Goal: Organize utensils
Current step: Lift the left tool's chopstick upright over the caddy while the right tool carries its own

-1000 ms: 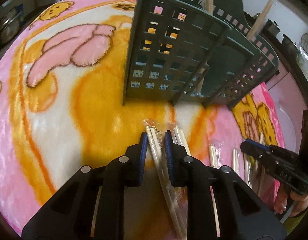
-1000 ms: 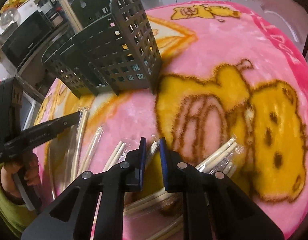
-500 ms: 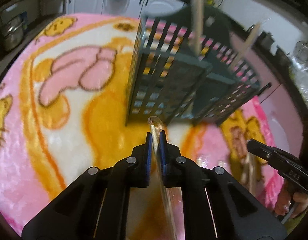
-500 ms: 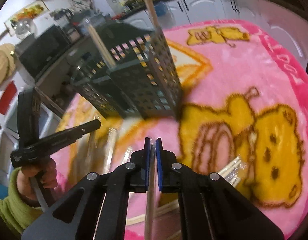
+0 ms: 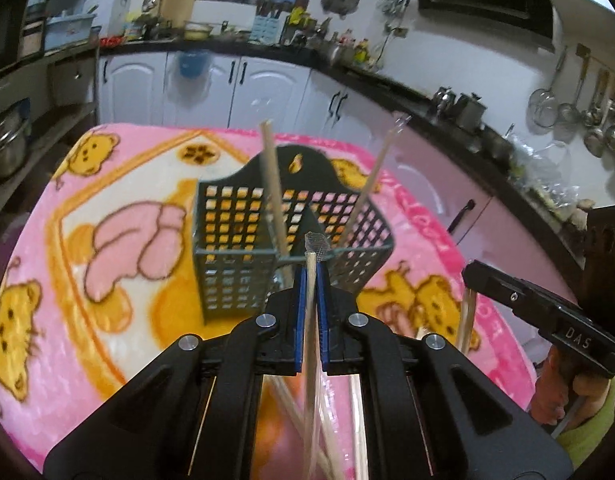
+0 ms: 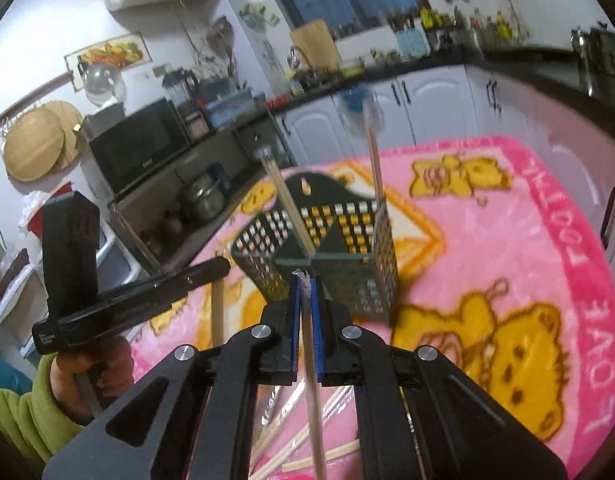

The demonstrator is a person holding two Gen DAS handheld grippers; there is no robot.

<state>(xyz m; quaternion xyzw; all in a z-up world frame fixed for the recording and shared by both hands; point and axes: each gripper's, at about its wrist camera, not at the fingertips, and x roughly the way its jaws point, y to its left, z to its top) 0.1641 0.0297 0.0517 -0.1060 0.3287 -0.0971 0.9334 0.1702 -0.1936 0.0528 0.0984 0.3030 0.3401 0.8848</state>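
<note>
Both your grippers, left (image 5: 311,276) and right (image 6: 304,280), have lifted wrapped chopsticks (image 5: 310,320) toward the caddy (image 5: 283,236); each stays clamped, ready for insertion.

Both handheld grippers are raised and level, pointing forward: the left gripper (image 5: 311,280) has its jaws closed on a wrapped chopstick pair (image 5: 310,320), while the right gripper (image 6: 304,292) is clamped on another wrapped pair (image 6: 313,380).
</note>
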